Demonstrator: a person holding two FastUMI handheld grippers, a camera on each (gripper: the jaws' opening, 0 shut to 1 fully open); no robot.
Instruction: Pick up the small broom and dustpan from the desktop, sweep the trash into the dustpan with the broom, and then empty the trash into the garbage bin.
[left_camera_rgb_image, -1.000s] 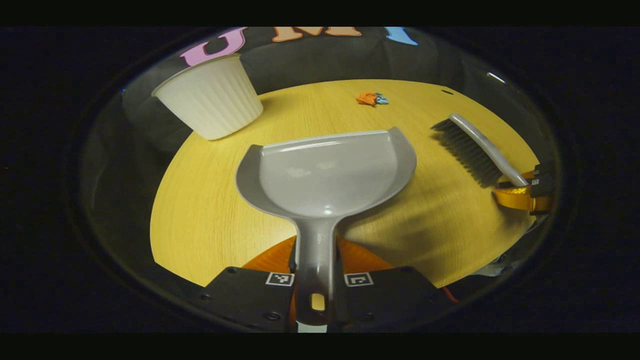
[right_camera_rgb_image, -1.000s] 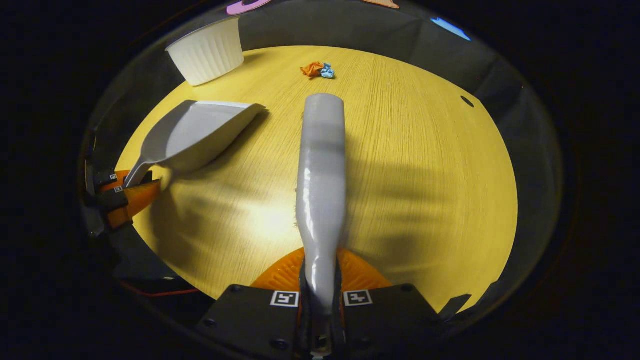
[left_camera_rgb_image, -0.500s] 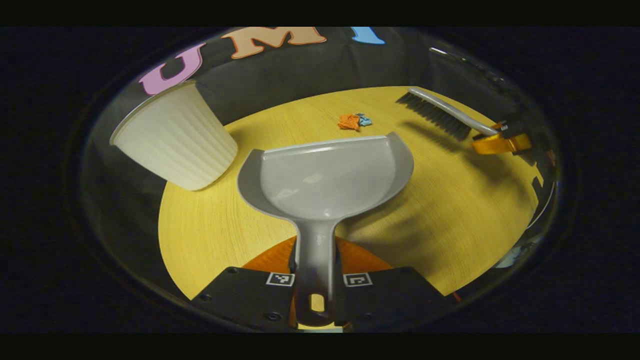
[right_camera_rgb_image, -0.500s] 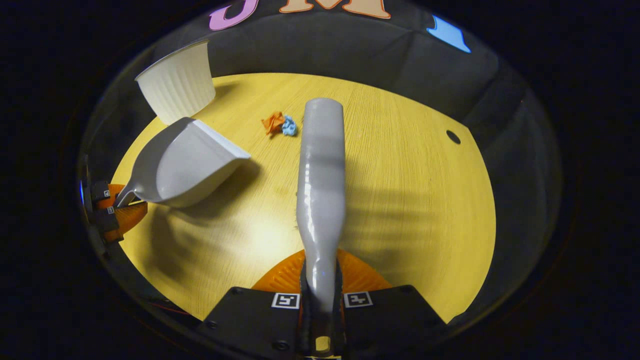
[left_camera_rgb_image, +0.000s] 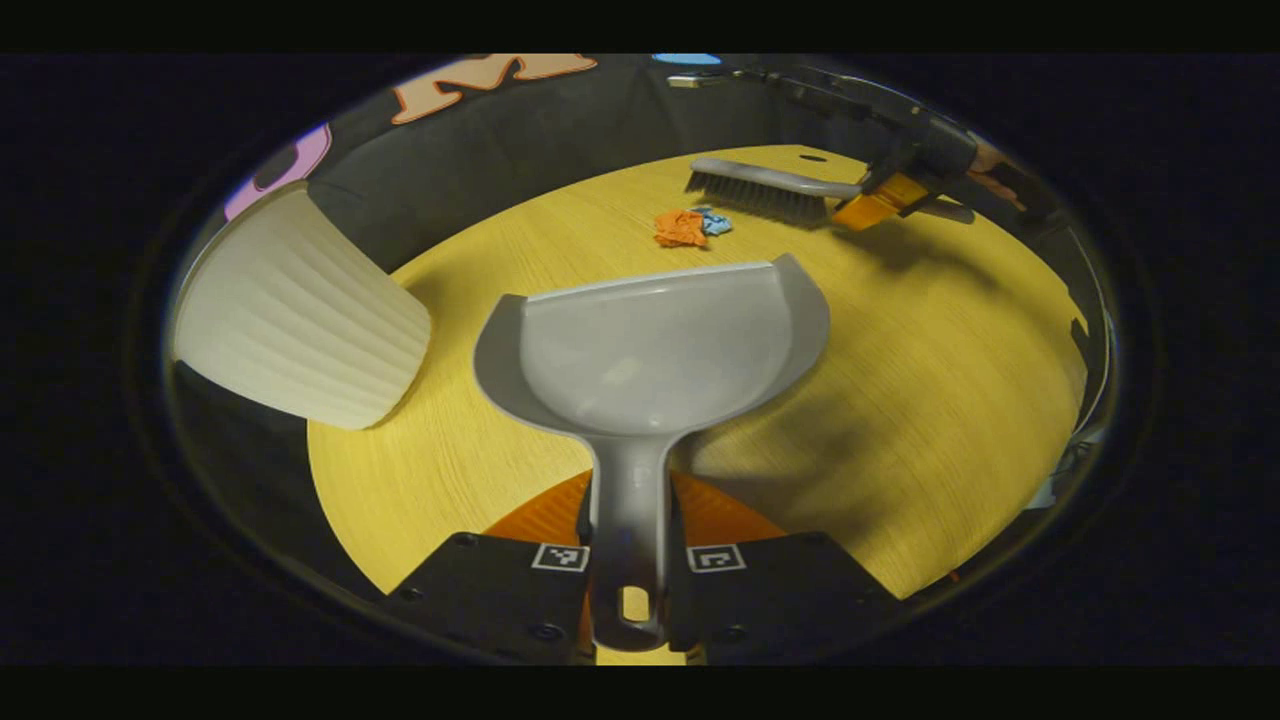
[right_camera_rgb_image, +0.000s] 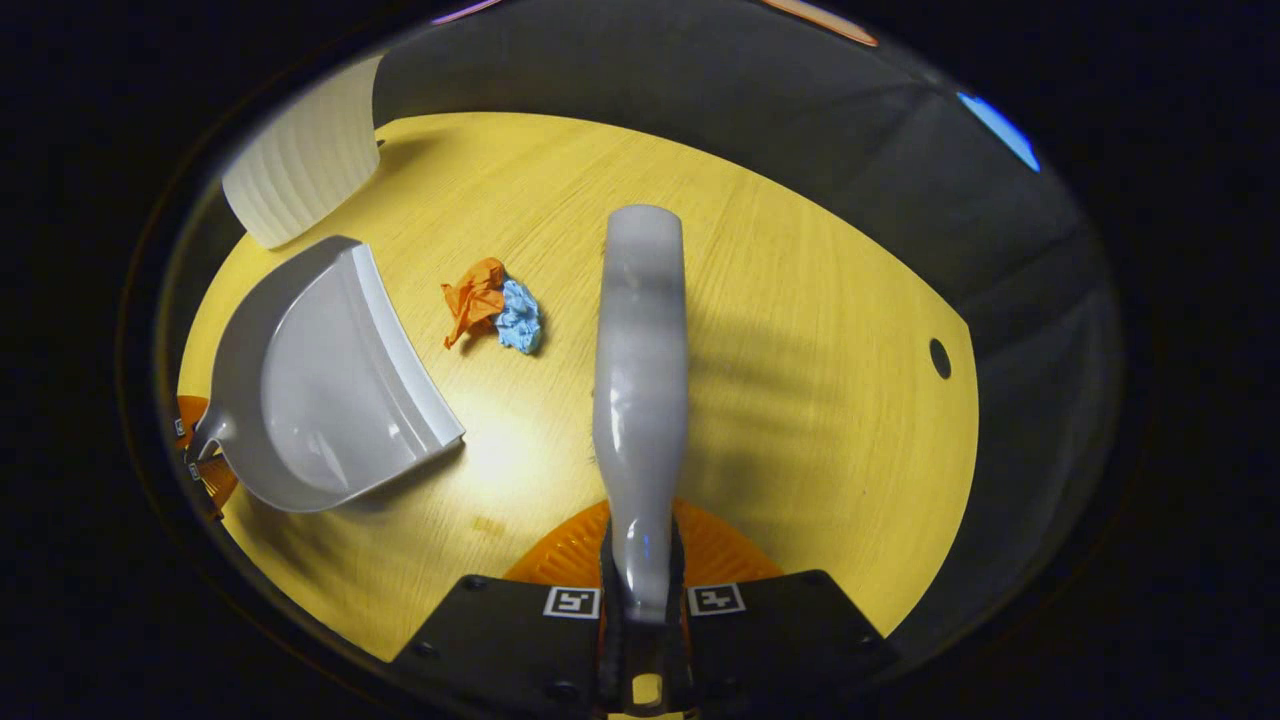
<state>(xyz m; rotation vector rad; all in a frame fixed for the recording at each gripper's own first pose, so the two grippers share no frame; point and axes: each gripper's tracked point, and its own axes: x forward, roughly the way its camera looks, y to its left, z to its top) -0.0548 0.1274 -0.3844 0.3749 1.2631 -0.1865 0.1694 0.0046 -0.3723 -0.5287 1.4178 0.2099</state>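
In the right gripper view the crumpled paper scraps (right_camera_rgb_image: 492, 308) lie left of the broom (right_camera_rgb_image: 640, 400) clamped in the right claw (right_camera_rgb_image: 640, 600), between its long axis and the open lip of the dustpan (right_camera_rgb_image: 320, 385), whose handle the left claw (left_camera_rgb_image: 628, 560) clamps.

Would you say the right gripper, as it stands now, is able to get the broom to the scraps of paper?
Probably yes. The right gripper holds the broom, whose bristles sit just beside the scraps of paper, with bare table between them.

Glossy plastic dustpan (left_camera_rgb_image: 650, 350), crumpled paper scraps (right_camera_rgb_image: 493, 308), matt wood-grain desktop (right_camera_rgb_image: 800, 330), ribbed bin (left_camera_rgb_image: 295, 320).
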